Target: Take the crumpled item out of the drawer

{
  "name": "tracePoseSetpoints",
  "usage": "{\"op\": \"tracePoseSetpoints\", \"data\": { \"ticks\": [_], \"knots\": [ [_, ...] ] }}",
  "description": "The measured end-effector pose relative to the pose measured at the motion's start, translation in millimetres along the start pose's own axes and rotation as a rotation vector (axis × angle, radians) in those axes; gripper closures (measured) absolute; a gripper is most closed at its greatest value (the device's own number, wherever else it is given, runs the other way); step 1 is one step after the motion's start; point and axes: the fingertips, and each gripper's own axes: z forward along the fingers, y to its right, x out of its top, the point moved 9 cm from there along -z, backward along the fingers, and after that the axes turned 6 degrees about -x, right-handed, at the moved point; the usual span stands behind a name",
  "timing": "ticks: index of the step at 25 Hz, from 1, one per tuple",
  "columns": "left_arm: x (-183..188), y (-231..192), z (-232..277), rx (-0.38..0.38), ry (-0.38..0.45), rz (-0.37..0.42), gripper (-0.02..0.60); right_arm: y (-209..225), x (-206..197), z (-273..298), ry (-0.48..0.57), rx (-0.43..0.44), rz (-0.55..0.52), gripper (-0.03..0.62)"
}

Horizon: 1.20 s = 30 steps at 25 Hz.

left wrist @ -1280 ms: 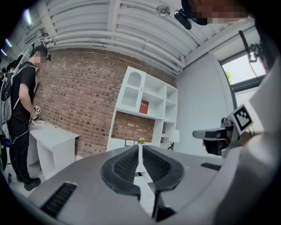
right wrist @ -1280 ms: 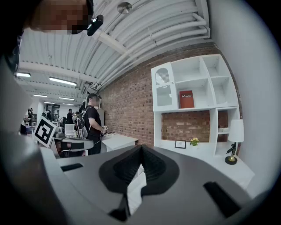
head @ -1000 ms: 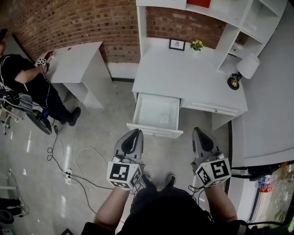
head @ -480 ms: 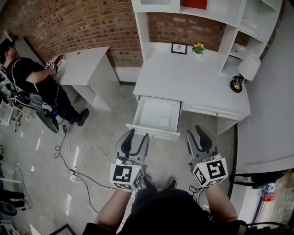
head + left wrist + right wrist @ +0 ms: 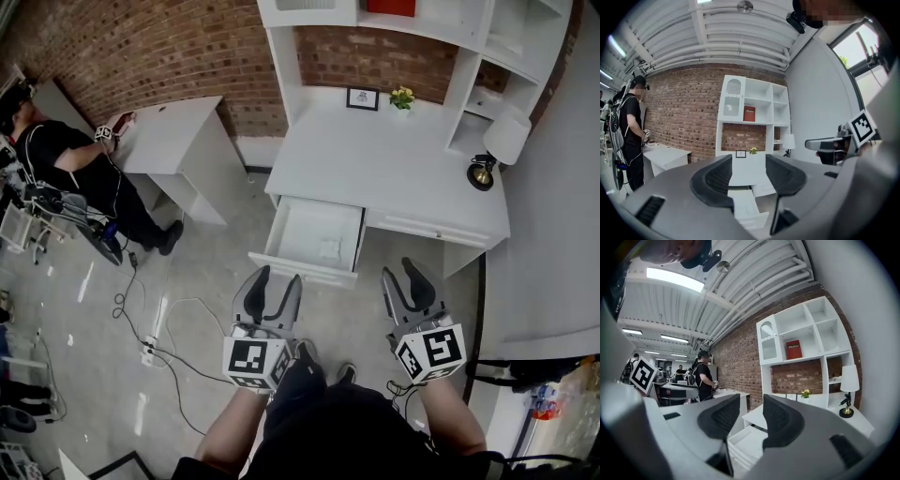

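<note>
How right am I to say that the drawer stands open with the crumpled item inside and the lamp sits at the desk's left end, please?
Nearly: the head view shows the lamp at the desk's right end, not the left. The drawer does stand open with the crumpled item inside.

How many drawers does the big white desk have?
2. The open drawer sticks out under the left side of the desk, with the crumpled item inside. The shut drawer is just right of it. Others may be hidden.
</note>
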Motion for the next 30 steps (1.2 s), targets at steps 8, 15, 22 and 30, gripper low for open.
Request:
{"op": "tracePoseSetpoints", "data": {
  "ticks": [8,15,22,30],
  "knots": [
    [-5,-29,41,0.009,-0.013,-0.023,0.373,17,-7,33,-0.031,-0.038,-0.003,0.448],
    [-10,-75,98,-0.041,-0.018,-0.074,0.373,26,-8,90,-0.086,-0.078,-0.038,0.456],
    [-18,-115,151,-0.115,-0.055,-0.123,0.373,32,-4,149,-0.138,-0.113,-0.050,0.471],
    [-28,-158,177,-0.156,-0.074,-0.155,0.373,20,-3,203,-0.175,-0.122,-0.072,0.479]
  ]
}}
